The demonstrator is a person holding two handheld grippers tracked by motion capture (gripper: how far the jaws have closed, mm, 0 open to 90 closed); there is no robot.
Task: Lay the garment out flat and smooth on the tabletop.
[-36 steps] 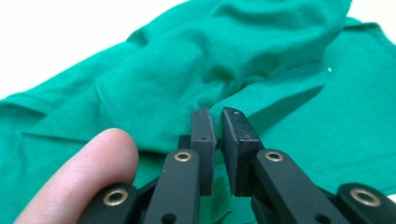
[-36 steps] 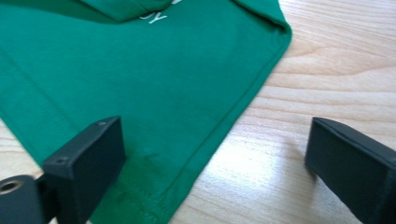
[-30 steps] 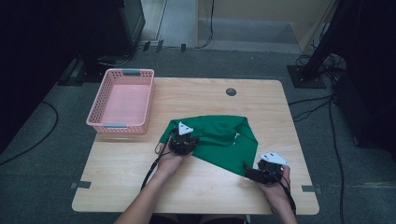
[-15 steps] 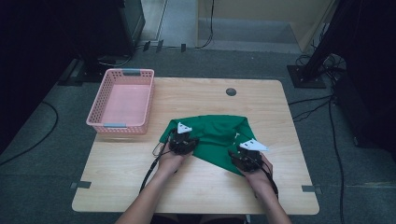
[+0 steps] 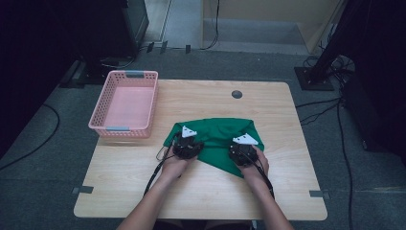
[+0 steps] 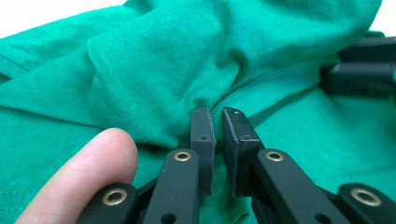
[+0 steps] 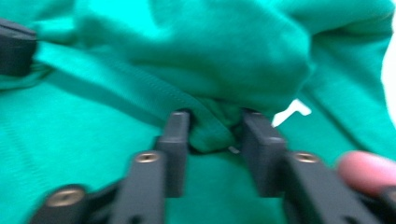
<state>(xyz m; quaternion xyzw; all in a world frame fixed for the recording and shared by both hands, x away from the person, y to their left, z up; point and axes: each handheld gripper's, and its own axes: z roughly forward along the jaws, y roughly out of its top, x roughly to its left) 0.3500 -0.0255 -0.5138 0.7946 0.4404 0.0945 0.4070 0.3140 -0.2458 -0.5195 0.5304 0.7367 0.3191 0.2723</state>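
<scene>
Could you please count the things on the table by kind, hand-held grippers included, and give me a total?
Green cloth: 1
Pink basket: 1
Grippers: 2, the left gripper and the right gripper, both at the cloth's near edge
Total: 4

- right gripper view smeared by blur: jaws of the right gripper soft-edged around a bunched fold of green cloth, pad contact too blurred to judge.
- cloth cut off at every edge in both gripper views; full shape unreadable there.
- near hem of the cloth under both grippers in the high view, hidden beneath left gripper.
- fingertip cropped by the bottom edge.
- dark block at upper right cut off by the frame.
</scene>
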